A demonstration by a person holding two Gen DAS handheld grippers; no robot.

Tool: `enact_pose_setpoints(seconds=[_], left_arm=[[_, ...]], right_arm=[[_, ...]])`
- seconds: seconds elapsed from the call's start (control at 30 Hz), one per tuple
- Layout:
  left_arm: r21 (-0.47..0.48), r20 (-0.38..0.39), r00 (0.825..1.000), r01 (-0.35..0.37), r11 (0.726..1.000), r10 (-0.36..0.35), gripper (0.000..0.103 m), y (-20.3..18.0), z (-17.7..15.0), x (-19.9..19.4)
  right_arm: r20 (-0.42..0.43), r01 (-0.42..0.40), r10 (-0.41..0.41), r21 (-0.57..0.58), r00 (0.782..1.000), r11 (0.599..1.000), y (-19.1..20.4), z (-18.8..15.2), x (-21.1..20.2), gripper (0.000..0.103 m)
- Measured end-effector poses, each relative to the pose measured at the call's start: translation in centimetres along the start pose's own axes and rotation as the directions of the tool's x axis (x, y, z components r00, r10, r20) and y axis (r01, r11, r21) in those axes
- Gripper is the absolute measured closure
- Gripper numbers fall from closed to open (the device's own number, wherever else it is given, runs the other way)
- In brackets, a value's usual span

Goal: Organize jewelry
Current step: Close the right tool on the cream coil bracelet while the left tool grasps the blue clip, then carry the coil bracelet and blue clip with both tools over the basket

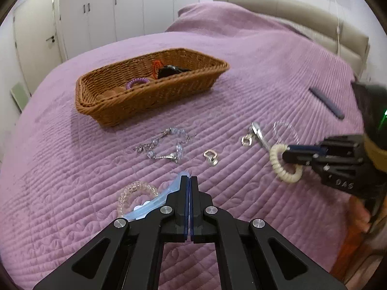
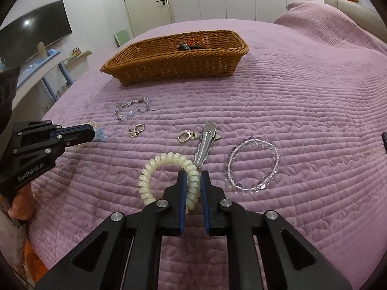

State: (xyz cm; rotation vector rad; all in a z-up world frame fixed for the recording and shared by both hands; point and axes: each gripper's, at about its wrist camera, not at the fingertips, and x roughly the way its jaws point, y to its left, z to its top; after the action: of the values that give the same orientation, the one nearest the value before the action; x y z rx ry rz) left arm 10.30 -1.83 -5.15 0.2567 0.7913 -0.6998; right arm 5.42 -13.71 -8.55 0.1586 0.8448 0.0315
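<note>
My left gripper [image 1: 189, 180] is shut on a light blue hair clip [image 1: 154, 204], next to a clear beaded bracelet [image 1: 135, 194]; it also shows in the right wrist view [image 2: 93, 130]. My right gripper [image 2: 193, 176] is shut on a cream spiral hair tie [image 2: 167, 176], which also shows in the left wrist view [image 1: 283, 163]. A wicker basket [image 1: 145, 96] holds a purple tie [image 1: 136, 82], a dark item and an orange item. On the bedspread lie a crystal chain bracelet [image 1: 167, 145], two small gold earrings [image 2: 185, 136], a silver hair clip [image 2: 205, 145] and a clear bead bracelet [image 2: 254, 166].
Everything lies on a purple quilted bedspread [image 2: 302, 111]. A dark blue stick [image 1: 326, 102] lies at the right. White wardrobes stand behind the bed, with a desk and a monitor [image 2: 36, 33] to the left.
</note>
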Motion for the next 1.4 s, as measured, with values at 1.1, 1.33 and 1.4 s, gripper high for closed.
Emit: enact_pose_setpoints(seconds=[1.1,1.33,1.4], left_arm=[[0.095,-0.270,0.962,0.069,0.993,-0.041,0.091,1.0,1.1,3.8],[0.067,-0.209,0.977,0.060,0.996,-0.045,0.095,0.4,0.9,1.9],[0.050,-0.186,0.981,0.058,0.997,-0.048,0.095,0.6,0.9,1.2]], right_arm=[[-0.012,-0.069,0.070,0.041,0.997,0.997,-1.1,-0.4,1.0,0.089],[-0.011,-0.078,0.079,0.048,0.997,0.996,-1.3,-0.5,0.9,0.089],[-0.006,-0.079,0.079,0.049,0.997,0.996,-1.4,-0.5,0.8,0.089]])
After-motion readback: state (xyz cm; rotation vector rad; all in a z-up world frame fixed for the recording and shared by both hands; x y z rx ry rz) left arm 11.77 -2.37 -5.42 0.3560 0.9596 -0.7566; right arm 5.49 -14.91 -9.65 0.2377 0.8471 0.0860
